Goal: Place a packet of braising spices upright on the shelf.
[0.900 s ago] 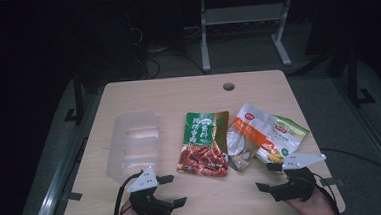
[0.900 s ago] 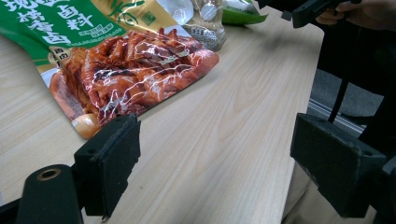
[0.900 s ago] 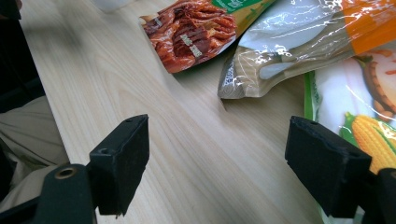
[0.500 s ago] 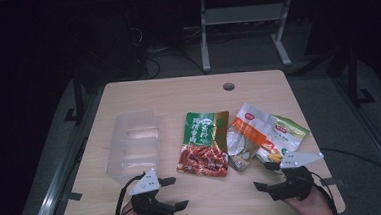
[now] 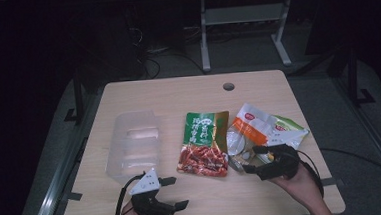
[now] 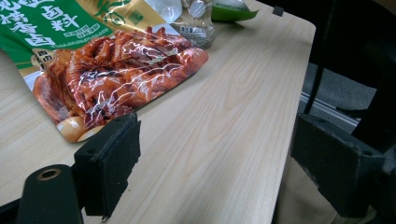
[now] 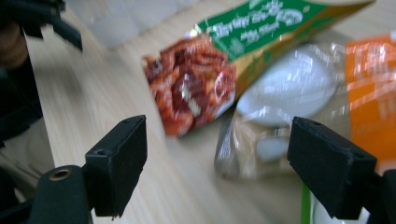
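Snack packets (image 5: 204,142), three on one table (image 5: 177,93), one clear tray (image 5: 135,146), two tools, jaws apart

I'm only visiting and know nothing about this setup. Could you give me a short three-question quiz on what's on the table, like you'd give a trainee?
1. True or false: the left tongs are clamped on the clear plastic tray.
2. Multiple choice: which thing lies nearest the right tongs? A) the clear plastic tray B) the crinkly transparent packet with white and orange print C) the round hole in the tabletop
3. Fill in: the green foil pouch picturing red meat lies flat between the tray and the ______ packet.

Key:
1. False; both jaws stand apart with nothing between them.
2. B
3. transparent
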The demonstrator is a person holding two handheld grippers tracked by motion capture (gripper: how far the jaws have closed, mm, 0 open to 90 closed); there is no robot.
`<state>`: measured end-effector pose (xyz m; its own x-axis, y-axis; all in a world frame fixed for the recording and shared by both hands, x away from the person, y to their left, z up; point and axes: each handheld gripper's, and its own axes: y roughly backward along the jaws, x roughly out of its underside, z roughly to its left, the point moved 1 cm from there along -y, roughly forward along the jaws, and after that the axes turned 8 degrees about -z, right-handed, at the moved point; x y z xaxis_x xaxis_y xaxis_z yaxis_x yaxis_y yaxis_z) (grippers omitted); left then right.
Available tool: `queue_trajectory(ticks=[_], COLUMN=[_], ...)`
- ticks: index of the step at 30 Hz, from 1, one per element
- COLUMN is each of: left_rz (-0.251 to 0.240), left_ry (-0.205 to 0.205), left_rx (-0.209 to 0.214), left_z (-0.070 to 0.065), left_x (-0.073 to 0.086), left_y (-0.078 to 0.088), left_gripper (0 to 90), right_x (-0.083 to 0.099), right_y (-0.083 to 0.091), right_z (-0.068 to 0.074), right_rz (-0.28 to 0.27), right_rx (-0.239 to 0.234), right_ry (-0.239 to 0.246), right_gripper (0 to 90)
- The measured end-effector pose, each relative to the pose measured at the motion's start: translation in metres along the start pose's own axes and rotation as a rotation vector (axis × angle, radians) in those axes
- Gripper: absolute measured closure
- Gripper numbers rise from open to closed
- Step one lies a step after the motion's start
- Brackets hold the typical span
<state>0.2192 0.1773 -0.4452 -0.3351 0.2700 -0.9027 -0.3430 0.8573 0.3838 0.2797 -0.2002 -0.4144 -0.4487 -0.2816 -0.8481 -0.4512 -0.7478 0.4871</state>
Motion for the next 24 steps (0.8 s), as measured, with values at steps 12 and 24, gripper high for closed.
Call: queue_trajectory(ticks=[12,24], left_rz=[0.008,0.008], left_ry=[-0.008,-0.018], left_rx=[-0.004,0.007], left_z=[-0.001,-0.001], left_x=[-0.001,-0.002], left_y=[-0.001,-0.002], left_gripper=[16.0,16.1], right_x=[-0.057,-0.105], right_y=[-0.036,-0.086], right_z=[-0.027,-0.065], right_rz=[0.068,0.183], right_rx=[-0.001,0.024], right_ry=[-0.044,-0.093], right_gripper=[21.3,22.1])
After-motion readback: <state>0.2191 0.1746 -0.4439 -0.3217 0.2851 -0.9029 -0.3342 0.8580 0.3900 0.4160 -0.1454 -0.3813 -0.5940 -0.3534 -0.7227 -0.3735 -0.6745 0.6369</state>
